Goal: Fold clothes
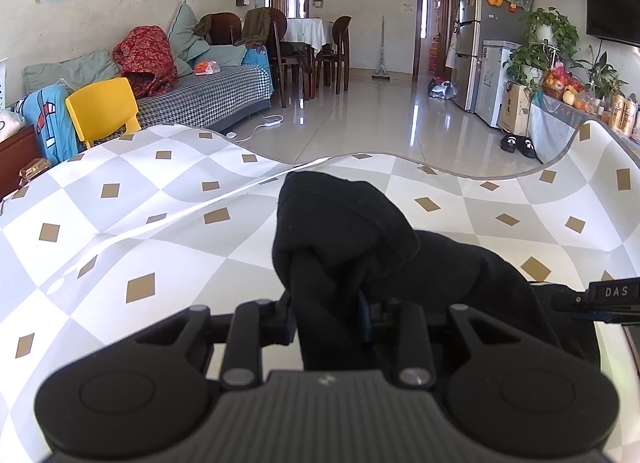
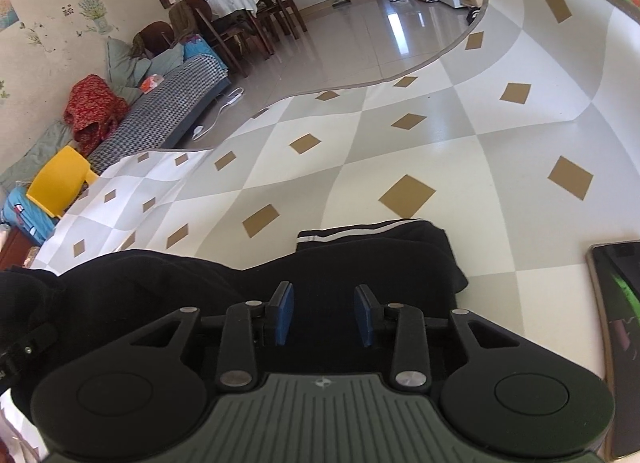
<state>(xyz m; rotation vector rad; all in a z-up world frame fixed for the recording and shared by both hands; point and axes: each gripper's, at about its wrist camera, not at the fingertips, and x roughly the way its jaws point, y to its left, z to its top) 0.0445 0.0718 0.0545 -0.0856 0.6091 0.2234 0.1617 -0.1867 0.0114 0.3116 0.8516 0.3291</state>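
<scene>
A black garment [image 1: 340,231] lies on the table with the checked grey and white cloth [image 1: 160,223]. My left gripper [image 1: 326,315] is shut on a bunched fold of it, and the cloth rises in a hump over the fingers and hides the pads. In the right wrist view the same black garment [image 2: 360,263] lies flat, with a white-striped hem [image 2: 348,233] at its far edge. My right gripper [image 2: 324,315] hovers over it, its blue pads [image 2: 285,315] apart, with nothing pinched between them.
A dark phone or tablet [image 2: 616,323] lies on the table at the right, close to the garment. The table's far edge [image 2: 400,77] curves ahead, with tiled floor beyond. A yellow chair [image 1: 102,107] and a sofa [image 1: 208,91] stand at the far left.
</scene>
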